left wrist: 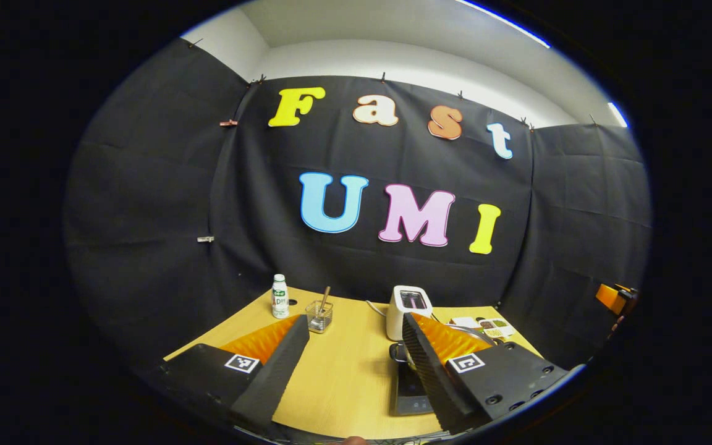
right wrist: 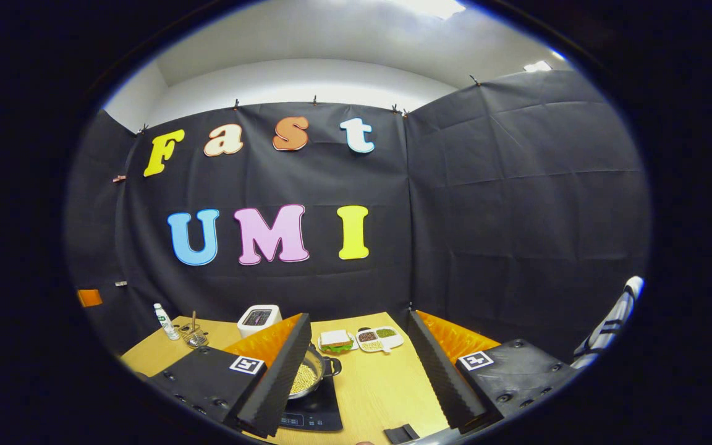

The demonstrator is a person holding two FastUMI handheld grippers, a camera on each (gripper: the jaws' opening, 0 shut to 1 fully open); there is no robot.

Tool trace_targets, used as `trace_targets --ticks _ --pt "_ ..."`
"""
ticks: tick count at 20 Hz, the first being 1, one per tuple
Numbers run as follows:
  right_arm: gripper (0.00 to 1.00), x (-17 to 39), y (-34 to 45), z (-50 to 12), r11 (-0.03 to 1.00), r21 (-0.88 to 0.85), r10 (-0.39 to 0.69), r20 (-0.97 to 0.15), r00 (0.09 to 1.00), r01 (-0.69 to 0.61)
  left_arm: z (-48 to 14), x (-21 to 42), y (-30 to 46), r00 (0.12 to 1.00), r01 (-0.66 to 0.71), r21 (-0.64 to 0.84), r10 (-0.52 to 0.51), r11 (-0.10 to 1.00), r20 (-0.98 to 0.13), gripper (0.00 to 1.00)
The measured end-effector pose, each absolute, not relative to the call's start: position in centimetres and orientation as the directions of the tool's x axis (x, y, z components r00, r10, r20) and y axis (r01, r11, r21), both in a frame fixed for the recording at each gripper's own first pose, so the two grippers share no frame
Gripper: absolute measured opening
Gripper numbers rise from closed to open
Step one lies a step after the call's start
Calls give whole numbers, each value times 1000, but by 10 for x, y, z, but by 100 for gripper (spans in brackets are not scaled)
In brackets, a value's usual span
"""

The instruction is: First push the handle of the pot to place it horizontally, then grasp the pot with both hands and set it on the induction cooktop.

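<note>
Left gripper view: your left tongs (left wrist: 350, 364) are spread wide, nothing between the fingers, held above the wooden worktop (left wrist: 343, 371). Past them, a small white bottle (left wrist: 279, 296) and a clear holder (left wrist: 319, 315) with sticks in it stand near the back edge, the toaster (left wrist: 408, 309) to their right. The black cooktop (left wrist: 408, 392) sits just inside the right finger; the pot is mostly hidden behind that finger, so you can't judge it from here.

Right gripper view: your right tongs (right wrist: 359, 371) are also released, wide apart and empty, above the worktop. The pot (right wrist: 309, 374) sits on the cooktop (right wrist: 313, 411), partly behind the left finger, with pale round grains inside; one short dark handle sticks out to the right. Behind it, a plate with a sandwich (right wrist: 335, 341) and a divided dish (right wrist: 379, 339) lie side by side. A small black piece (right wrist: 400, 434) lies at the near edge.
</note>
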State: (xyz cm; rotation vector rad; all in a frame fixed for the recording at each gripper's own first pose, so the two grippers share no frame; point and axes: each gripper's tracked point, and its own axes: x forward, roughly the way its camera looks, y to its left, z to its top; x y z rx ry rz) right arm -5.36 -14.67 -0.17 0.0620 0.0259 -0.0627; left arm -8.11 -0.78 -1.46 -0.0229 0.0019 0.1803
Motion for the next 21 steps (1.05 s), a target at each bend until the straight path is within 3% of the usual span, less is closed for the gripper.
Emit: trace_targets --ticks 6,13,21 --pt "100 -47 -134 -1 996 60 -63 -29 998 65 -28 -76 21 965 -261 -55 260 964 -21 95" --pt "98 -58 -152 -16 991 59 -113 -82 990 118 -41 -59 32 965 -260 -129 254 957 -61 95" --pt "98 -60 -160 -15 985 81 -145 -77 986 151 -33 -46 17 975 -222 -70 220 973 -39 95"
